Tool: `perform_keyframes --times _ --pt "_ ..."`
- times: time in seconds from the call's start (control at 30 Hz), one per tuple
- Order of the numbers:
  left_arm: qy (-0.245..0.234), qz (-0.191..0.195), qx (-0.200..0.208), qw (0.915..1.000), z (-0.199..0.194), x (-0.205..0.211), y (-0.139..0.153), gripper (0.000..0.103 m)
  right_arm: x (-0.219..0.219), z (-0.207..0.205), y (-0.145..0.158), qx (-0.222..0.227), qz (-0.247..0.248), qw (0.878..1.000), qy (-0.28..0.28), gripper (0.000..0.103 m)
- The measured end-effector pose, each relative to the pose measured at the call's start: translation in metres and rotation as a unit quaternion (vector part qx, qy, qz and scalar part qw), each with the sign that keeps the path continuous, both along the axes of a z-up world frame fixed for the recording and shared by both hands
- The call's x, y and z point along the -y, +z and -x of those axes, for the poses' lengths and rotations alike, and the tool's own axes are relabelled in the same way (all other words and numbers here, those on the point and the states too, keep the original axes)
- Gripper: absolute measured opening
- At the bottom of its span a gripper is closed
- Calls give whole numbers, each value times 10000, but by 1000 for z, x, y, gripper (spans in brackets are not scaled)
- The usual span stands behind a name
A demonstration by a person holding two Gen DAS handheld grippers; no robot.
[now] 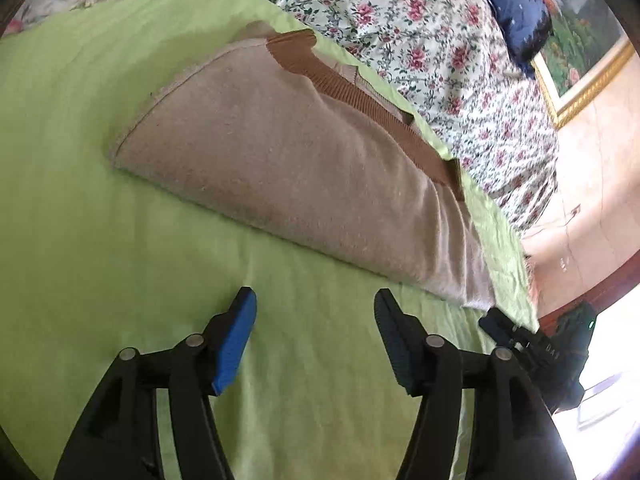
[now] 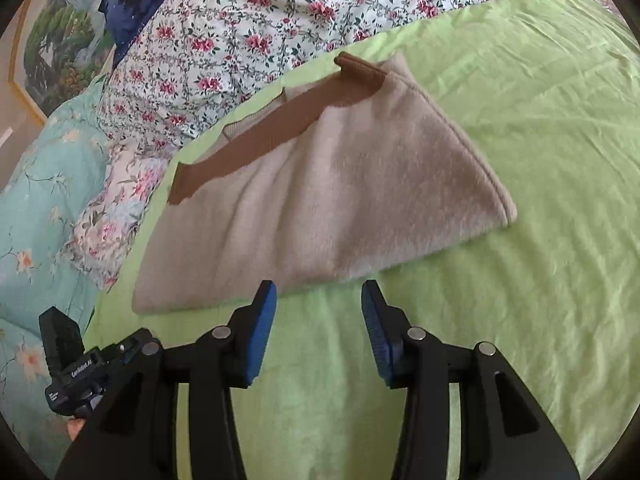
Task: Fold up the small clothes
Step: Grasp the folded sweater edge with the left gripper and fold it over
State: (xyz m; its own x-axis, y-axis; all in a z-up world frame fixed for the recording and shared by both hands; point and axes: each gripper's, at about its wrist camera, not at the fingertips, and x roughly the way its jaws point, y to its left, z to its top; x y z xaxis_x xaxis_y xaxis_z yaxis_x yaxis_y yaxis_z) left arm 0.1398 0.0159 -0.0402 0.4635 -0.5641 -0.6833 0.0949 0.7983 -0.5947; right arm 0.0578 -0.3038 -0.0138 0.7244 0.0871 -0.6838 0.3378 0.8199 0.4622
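Note:
A small beige garment with a brown ribbed waistband lies folded over on a green cloth. It also shows in the right wrist view, with the waistband along its far edge. My left gripper is open and empty, a little short of the garment's near fold. My right gripper is open and empty, its fingertips at the garment's near edge. The other gripper shows at the edge of each view.
The green cloth lies on a bed with a floral cover. A teal floral quilt and a dark blue pillow lie beyond it. A framed picture leans against the wall.

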Motion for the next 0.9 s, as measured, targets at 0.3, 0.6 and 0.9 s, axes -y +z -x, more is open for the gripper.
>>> perform_keyframes --times 0.3,0.6,0.9 --pt "771 128 -56 9969 -48 -21 -2 65 -3 1 -1 -74 -50 9999 113 50" --pt "1354 -138 167 9906 -109 -36 -4 19 5 -14 7 34 -145 9996 244 52" --pt "207 -699 1410 9873 -94 52 63 7 44 -80 24 382 -796 9932 763 52"
